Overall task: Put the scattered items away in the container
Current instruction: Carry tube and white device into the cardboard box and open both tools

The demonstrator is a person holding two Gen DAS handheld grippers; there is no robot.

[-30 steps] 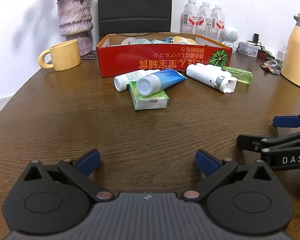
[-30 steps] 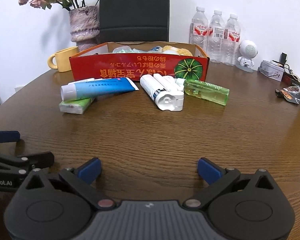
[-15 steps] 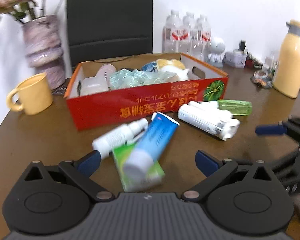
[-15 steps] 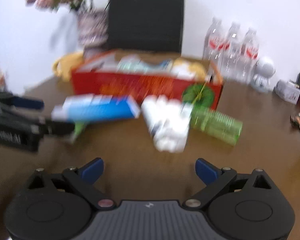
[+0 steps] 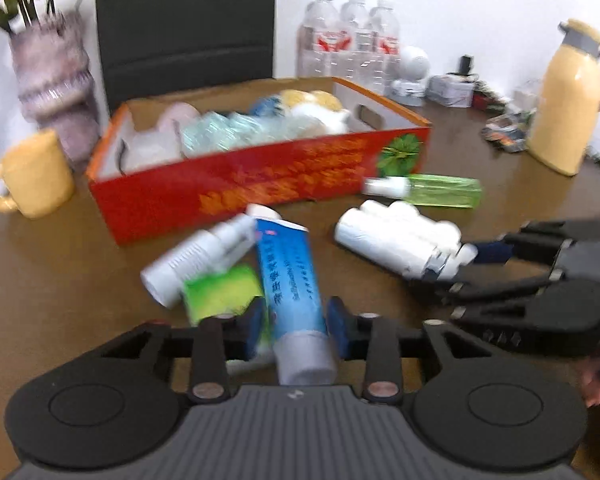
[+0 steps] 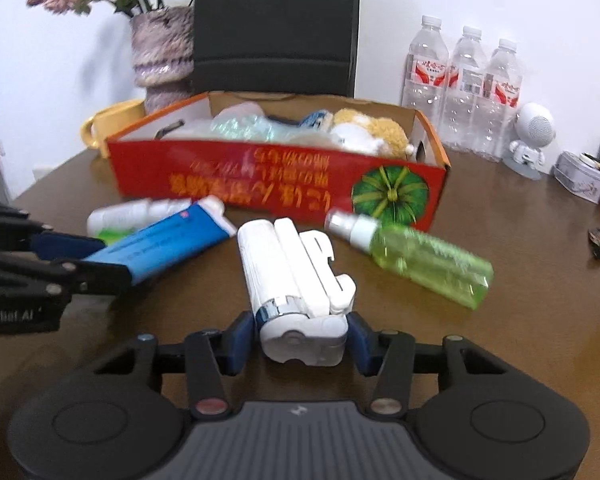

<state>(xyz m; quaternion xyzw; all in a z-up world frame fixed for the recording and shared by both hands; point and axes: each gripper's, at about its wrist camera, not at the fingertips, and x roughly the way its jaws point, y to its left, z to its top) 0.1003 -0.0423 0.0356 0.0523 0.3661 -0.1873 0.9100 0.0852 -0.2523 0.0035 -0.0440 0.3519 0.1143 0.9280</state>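
A red cardboard box (image 5: 260, 184) with several items inside stands across the brown table. In front of it lie a blue tube (image 5: 288, 272), a white spray bottle (image 5: 196, 256), a green packet (image 5: 220, 292), a white folded device (image 6: 284, 268) and a green spray bottle (image 6: 420, 260). My left gripper (image 5: 296, 328) is closing its jaws around the cap end of the blue tube, and both pads touch its sides. My right gripper (image 6: 302, 336) is closing its jaws on the near end of the white device, with the pads against it.
A yellow mug (image 5: 32, 176) and a vase (image 5: 56, 84) stand left of the box. A black chair back (image 6: 276, 24) rises behind it. Water bottles (image 6: 464, 88), a small white figure (image 6: 532, 136) and a yellow flask (image 5: 564, 108) stand at the right.
Both grippers have moved forward to the scattered items. Their jaws went from wide open over bare table to narrow, the left around the blue tube, the right around the white device.
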